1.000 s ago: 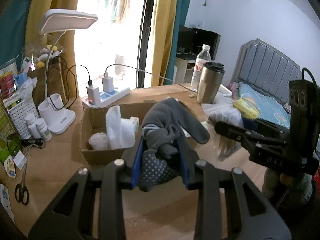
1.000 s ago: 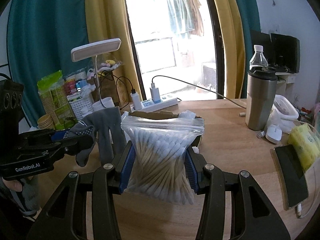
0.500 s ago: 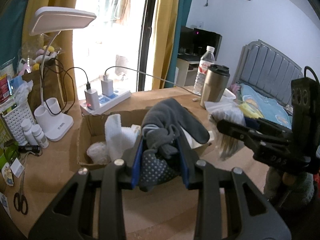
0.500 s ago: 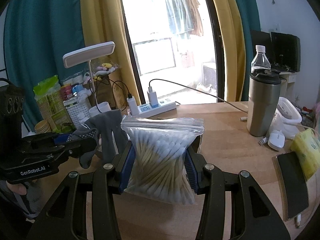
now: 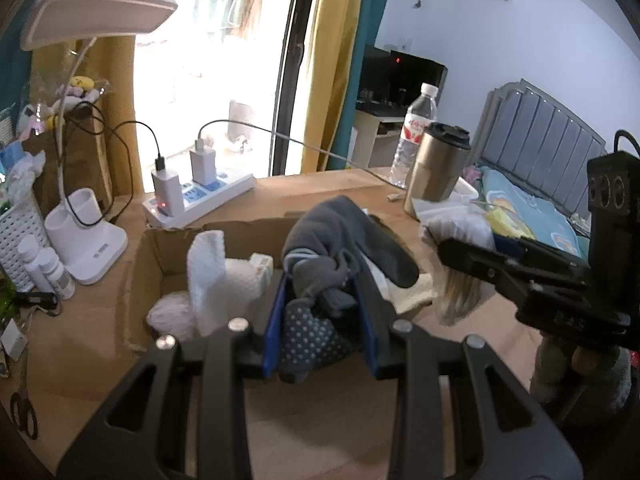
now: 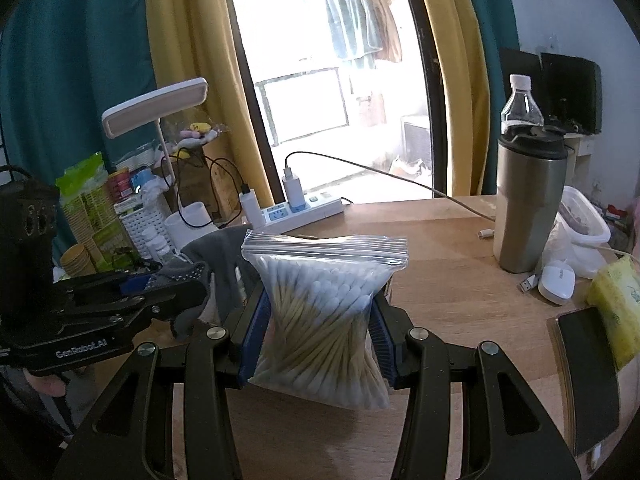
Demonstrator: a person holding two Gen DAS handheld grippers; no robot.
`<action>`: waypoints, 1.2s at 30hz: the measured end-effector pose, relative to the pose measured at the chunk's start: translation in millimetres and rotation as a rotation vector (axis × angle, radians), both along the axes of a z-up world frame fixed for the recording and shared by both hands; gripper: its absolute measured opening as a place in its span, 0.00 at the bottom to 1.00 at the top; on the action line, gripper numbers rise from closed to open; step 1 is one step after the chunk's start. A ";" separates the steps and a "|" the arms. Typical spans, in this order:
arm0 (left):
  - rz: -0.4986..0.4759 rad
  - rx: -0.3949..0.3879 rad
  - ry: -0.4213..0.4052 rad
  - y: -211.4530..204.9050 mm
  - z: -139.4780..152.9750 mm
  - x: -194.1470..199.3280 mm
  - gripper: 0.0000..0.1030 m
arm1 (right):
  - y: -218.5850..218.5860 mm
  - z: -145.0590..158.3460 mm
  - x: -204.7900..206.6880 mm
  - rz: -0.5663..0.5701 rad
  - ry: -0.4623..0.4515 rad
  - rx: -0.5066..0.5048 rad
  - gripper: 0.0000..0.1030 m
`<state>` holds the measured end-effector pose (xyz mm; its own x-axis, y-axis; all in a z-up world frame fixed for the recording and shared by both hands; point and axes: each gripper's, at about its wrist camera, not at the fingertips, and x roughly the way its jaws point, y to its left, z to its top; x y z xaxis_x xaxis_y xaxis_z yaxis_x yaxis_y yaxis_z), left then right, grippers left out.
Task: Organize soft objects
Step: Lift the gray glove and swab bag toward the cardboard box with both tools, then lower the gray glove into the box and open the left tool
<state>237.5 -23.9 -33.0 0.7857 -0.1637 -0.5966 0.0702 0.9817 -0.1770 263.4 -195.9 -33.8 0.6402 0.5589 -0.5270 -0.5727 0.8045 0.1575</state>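
Note:
My left gripper [image 5: 322, 292] is shut on a grey glove [image 5: 344, 236] with a dotted palm, held just above the near edge of an open cardboard box [image 5: 168, 240]. White cloths [image 5: 212, 276] lie inside the box. My right gripper [image 6: 318, 308] is shut on a clear zip bag of cotton swabs [image 6: 324, 304], held above the wooden table. In the left wrist view the right gripper [image 5: 460, 252] reaches in from the right with the bag [image 5: 460, 280]. In the right wrist view the left gripper [image 6: 176, 284] holds the glove [image 6: 224, 260] at the left.
A power strip [image 5: 200, 200] with chargers and a white desk lamp [image 5: 84, 236] stand behind the box. A steel tumbler [image 6: 528, 204] and water bottle [image 6: 522, 104] stand at the right, beside a mouse [image 6: 556, 280], phone [image 6: 588, 376] and yellow pack [image 6: 618, 304]. Scissors [image 5: 24, 416] lie left.
Both grippers keep their hold and have drifted slightly closer to the box; the lamp and power strip appear a bit nearer.

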 end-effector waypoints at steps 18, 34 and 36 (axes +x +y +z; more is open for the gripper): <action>0.010 0.002 0.071 -5.7 -27.6 52.8 0.33 | -14.3 -13.9 31.0 -0.020 0.020 0.026 0.48; 0.065 0.115 0.178 -3.6 -64.6 77.3 0.34 | -15.1 -24.6 43.5 -0.019 0.047 0.034 0.48; 0.066 0.123 0.179 -3.7 -66.0 77.0 0.36 | -13.9 -24.5 43.5 -0.019 0.046 0.034 0.48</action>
<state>314.5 -27.6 -99.0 0.6719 -0.0325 -0.7400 -0.0171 0.9981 -0.0593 306.9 -209.8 -58.4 0.6260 0.5651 -0.5374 -0.5492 0.8087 0.2106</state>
